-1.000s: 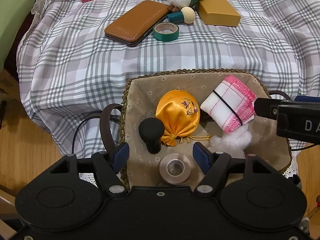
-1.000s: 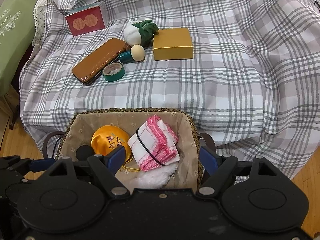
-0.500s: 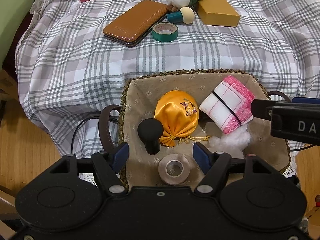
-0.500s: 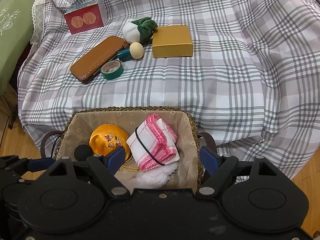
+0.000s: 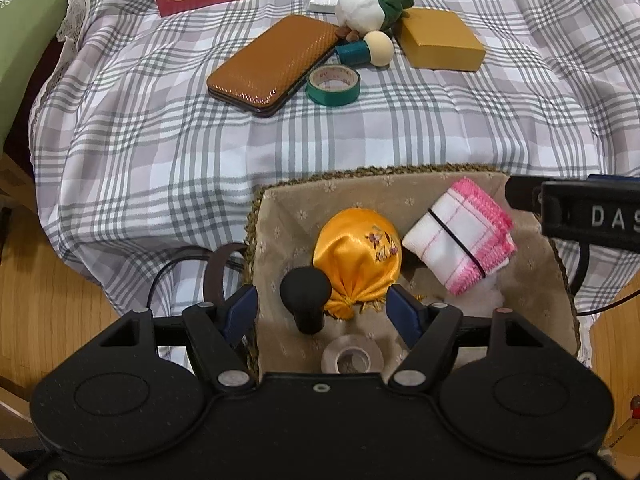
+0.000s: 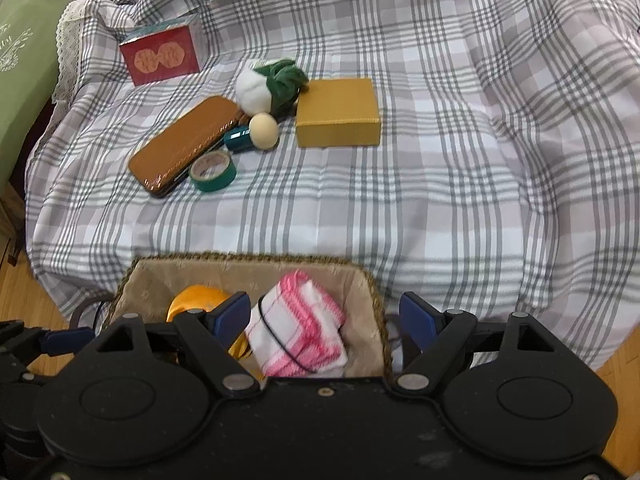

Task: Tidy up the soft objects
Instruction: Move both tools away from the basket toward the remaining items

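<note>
Right now I am holding both tools low over the woven basket lined with beige cloth [image 5: 280,216], and both are standing with their jaws spread wide and nothing between them: my left gripper [image 5: 322,306] is hanging above the shiny orange drawstring pouch [image 5: 358,258], while my right gripper [image 6: 326,314] is hovering over the folded white-and-pink cloth bound with a black band [image 6: 298,330]. Those two soft things are lying side by side in the basket, next to a black knobbed handle [image 5: 305,294] and a roll of clear tape [image 5: 352,358]. Farther out on the grey plaid tablecloth [image 6: 440,200], I am looking at the one soft thing outside the basket, as I judge it: the white and green plush toy [image 6: 269,84]. It is lying well ahead and left of my right gripper, its long axis running left to right, white end leftward, touching the tan woven-texture case [image 6: 184,146] and just beside the mustard-yellow box [image 6: 338,112]. From the left camera it is sitting ahead and slightly right, so neither hand is clearly nearer.
</note>
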The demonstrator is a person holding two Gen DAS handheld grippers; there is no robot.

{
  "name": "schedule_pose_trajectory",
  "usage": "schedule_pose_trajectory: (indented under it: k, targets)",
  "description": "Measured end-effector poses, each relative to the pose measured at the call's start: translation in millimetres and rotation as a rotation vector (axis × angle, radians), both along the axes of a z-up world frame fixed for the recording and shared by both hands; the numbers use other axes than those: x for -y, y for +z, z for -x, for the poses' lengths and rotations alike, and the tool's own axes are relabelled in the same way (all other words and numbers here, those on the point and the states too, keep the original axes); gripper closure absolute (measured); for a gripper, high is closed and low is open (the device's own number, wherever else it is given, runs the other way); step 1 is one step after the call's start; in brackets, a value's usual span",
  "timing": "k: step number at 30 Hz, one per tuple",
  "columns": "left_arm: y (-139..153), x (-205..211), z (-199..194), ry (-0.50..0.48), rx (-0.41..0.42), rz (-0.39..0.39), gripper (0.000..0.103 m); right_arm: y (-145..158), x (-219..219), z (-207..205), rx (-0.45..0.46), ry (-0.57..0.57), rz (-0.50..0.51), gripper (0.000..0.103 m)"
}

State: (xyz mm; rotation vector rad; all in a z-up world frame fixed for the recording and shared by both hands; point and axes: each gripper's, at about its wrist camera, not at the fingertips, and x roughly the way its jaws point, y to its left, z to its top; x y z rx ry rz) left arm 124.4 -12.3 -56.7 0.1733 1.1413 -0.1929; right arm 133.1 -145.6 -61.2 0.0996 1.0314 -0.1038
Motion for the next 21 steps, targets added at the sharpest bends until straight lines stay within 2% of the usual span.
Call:
schedule_pose_trajectory:
  k: [11,21]
  targets:
    - [3.4,0.8,-28.0,0.014,0.027,0.003,0.035,9.4,-1.8,-38.4,0.067,0.032,0.032,0.022]
    - [4.4,0.7,-66.8,0.016,0.035,0.0,0.035,8.9,-7.5,-91.2,0.124,0.086,0.09,0.022]
